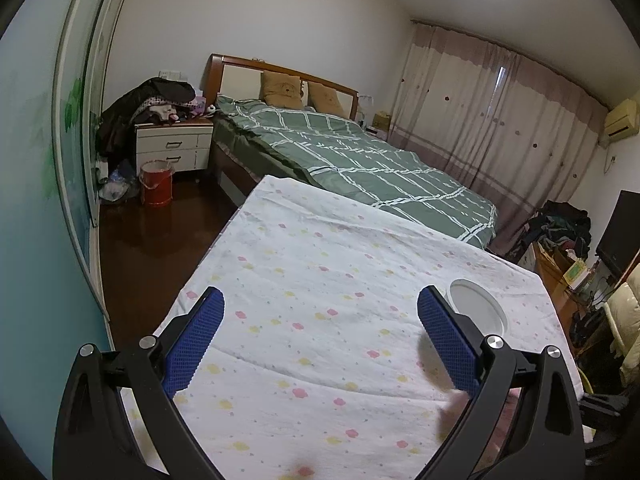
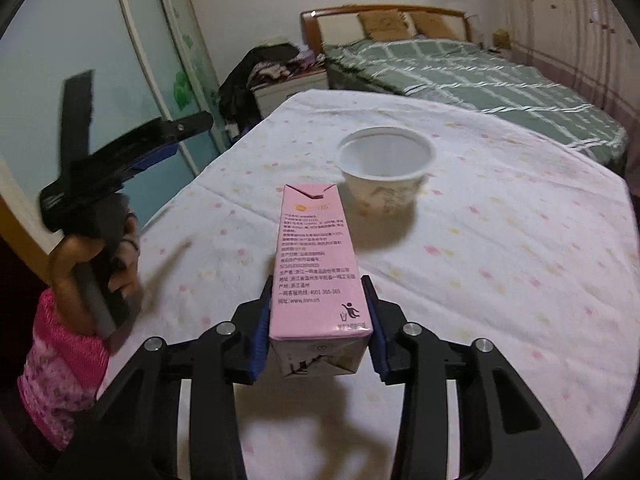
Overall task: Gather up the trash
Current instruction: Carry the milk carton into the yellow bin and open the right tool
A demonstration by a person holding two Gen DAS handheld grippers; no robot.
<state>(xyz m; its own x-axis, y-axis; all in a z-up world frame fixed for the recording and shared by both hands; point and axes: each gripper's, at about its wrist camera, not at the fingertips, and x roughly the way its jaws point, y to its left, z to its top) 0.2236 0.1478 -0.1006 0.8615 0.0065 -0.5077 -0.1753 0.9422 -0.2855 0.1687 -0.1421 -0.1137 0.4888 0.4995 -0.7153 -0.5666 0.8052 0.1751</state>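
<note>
While the left tool [image 1: 320, 344] hangs spread and empty at nine o'clock over the table [image 1: 320, 264], the right tool [image 2: 320, 320] stands clamped on the pink carton [image 2: 316, 264], probably for binning; only the right view shows it, the white cup [image 2: 386, 168] at one o'clock.

Pink drink carton [image 2: 316, 264]: tall slim box, printed text and small bin symbol on upper face, top flaps torn open at far end. Lies tilted lengthwise, base nearest camera, sides pinched between blue pads.

White plastic cup [image 2: 386, 168]: wide rolled rim, empty, faint print on wall. Stands upright on flower-dotted white cloth, just beyond carton's far end, apart from it.
</note>
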